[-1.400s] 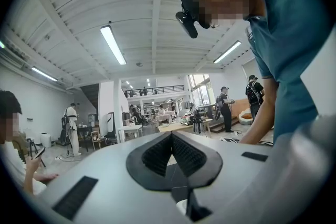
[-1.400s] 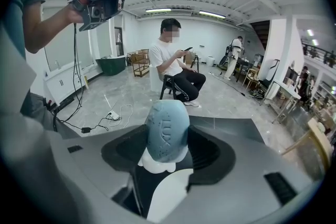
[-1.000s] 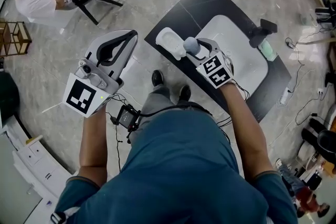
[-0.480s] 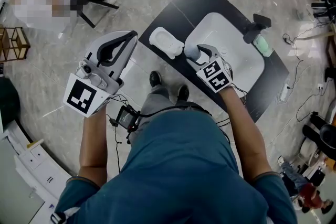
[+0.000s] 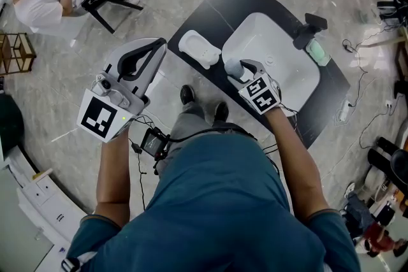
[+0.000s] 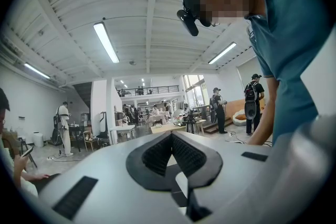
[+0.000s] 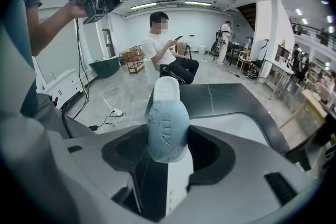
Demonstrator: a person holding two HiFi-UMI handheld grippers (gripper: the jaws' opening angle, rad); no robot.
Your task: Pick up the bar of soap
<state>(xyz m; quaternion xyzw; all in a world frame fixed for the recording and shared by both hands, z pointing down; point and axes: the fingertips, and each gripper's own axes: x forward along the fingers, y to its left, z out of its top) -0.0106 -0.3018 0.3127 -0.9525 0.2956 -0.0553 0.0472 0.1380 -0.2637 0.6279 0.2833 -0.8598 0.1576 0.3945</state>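
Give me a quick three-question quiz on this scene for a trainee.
1. True or false: the right gripper has the bar of soap clamped between its fingers.
2. What does the left gripper hold? A) the bar of soap B) nothing C) a sponge
3. Fill in: the white soap dish sits on the dark countertop beside the ____.
Key: 1 true; 2 B; 3 sink.

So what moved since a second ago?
The right gripper carried the blue soap away from the white soap dish, back toward the person, its jaws still shut on it. The left gripper stayed up, shut and empty. The dish and the sink did not move.
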